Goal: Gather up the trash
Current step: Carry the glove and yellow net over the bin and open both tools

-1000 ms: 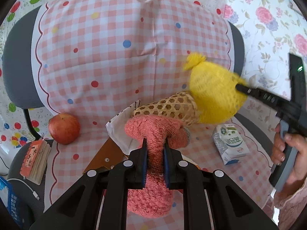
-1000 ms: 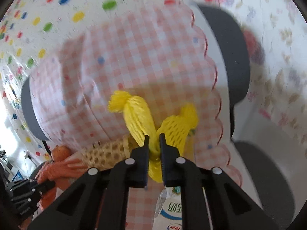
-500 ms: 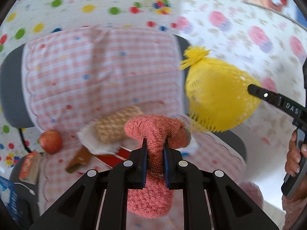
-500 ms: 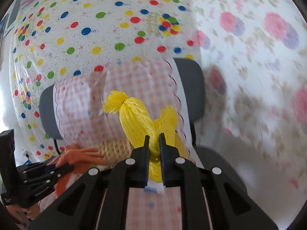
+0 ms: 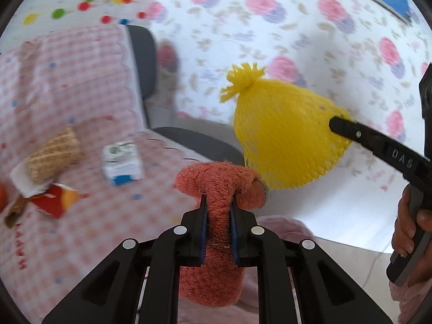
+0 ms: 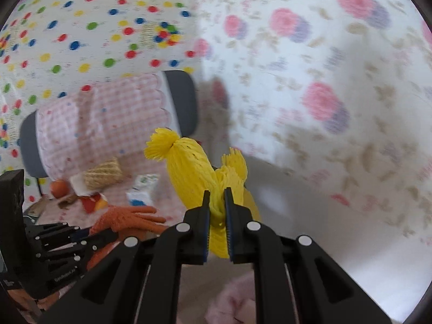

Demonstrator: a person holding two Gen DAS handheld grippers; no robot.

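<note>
Two grippers show: the left gripper [image 5: 218, 210] with one orange towelling cloth [image 5: 216, 245] between its jaws, and the right gripper [image 6: 216, 202] with one yellow foam net [image 6: 194, 172] between its jaws. On the pink checked chair cover [image 5: 67, 81] lie one milk carton [image 5: 121, 166]; to its left, one woven cone [image 5: 54, 154], one red wrapper [image 5: 54, 201] and one apple [image 6: 58, 187].

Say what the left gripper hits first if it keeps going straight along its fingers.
Likely the yellow foam net held by the right gripper; it hangs just ahead and slightly right of the left gripper. Depth unclear; otherwise the floral sheet behind.
</note>
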